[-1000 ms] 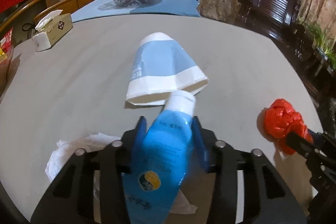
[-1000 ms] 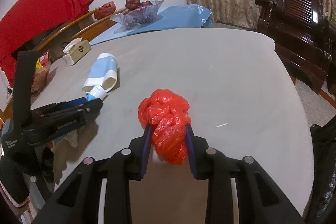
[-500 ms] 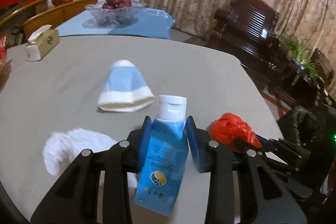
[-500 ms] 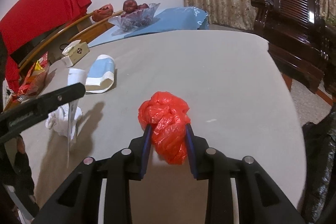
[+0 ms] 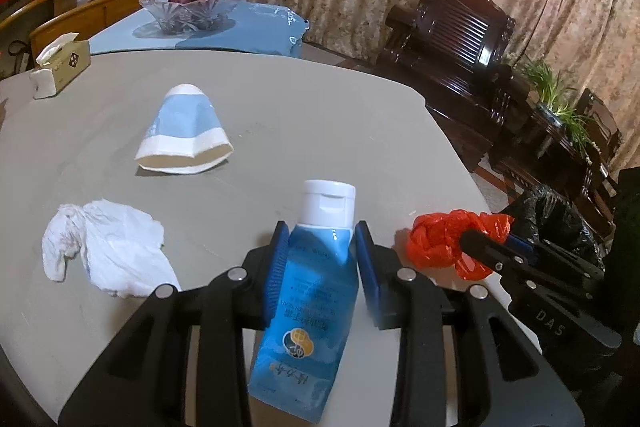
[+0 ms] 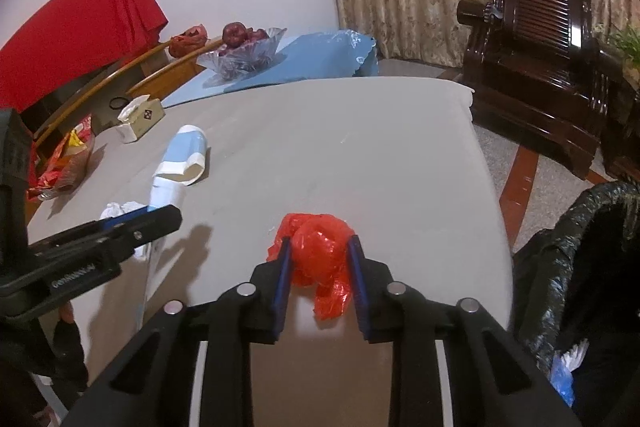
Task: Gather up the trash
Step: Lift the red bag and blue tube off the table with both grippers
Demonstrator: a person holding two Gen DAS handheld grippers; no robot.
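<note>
The left tongs point(image 5: 320, 259) are clamped on a blue bottle point(image 5: 312, 307), its white cap pointing forward out of the jaws and its long axis running along the fingers. The right tongs point(image 6: 320, 267) hold a crumpled red plastic bag point(image 6: 320, 259), and their jaws are closing further on it. Both loads hang above the grey worktop point(image 6: 360, 147), near its edge. The black bin bag point(image 6: 580, 247) gapes just past that edge, to the right of both tongs; the right hand is nearer to it. Both tongs tilt downward and forward, so a swing to the right looks like the next move. A white tissue point(image 5: 108, 251) and a flattened paper cup point(image 5: 184, 131) lie on the worktop, left of the bottle.
</note>
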